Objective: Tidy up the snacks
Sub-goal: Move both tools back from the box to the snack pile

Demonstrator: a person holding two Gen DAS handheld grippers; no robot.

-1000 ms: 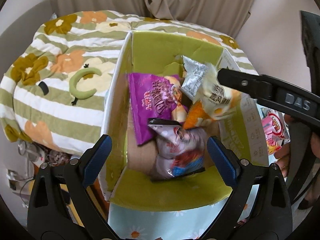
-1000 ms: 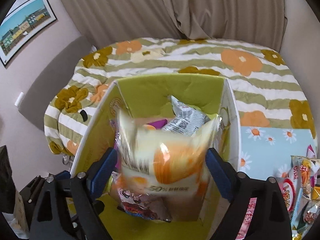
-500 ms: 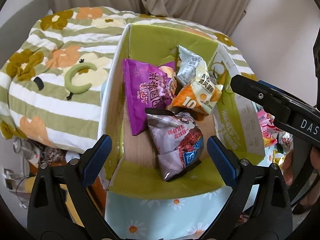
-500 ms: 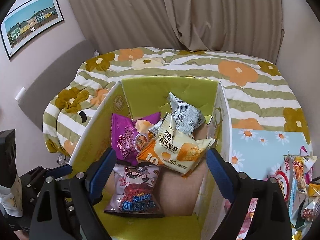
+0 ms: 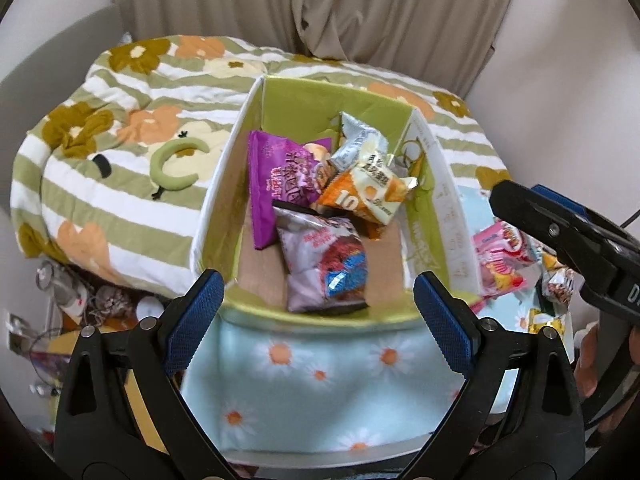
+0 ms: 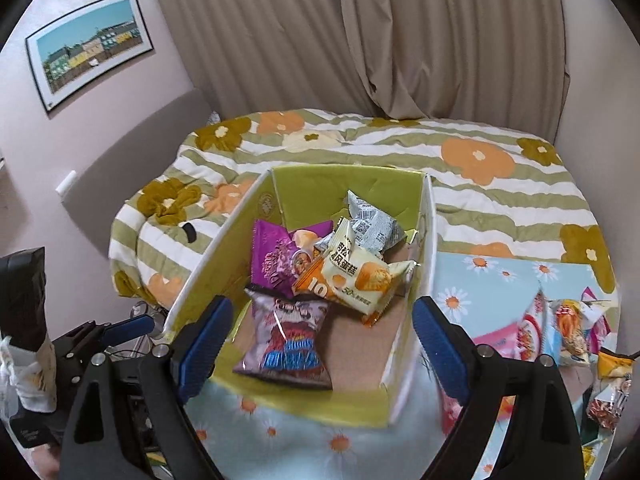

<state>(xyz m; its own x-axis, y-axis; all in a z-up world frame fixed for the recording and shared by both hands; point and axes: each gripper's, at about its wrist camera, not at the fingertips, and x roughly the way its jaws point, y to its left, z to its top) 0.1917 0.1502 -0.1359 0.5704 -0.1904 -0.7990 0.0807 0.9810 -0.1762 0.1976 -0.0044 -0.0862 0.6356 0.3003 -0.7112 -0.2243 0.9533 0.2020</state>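
Observation:
A green-lined cardboard box (image 5: 430, 216) (image 6: 426, 240) stands on the daisy cloth. In it lie a purple bag (image 5: 276, 176) (image 6: 276, 260), an orange-and-cream cake pack (image 5: 368, 192) (image 6: 356, 280), a silver pack (image 5: 356, 140) (image 6: 372, 228) and a pale purple bag (image 5: 324, 268) (image 6: 288, 344). My left gripper (image 5: 320, 320) is open and empty, above the box's near edge. My right gripper (image 6: 320, 344) is open and empty, back from the box; it shows at the right in the left wrist view (image 5: 560, 232).
Loose snack packs lie right of the box on the daisy cloth (image 5: 504, 256) (image 6: 560, 328). A striped floral quilt (image 5: 120, 160) (image 6: 480, 160) covers the bed behind. Curtains (image 6: 400, 40) hang at the back. Clutter sits on the floor at the left (image 5: 72, 292).
My right gripper let go of the orange-and-cream cake pack, which now lies in the box. Both grippers have drawn back and up from the box.

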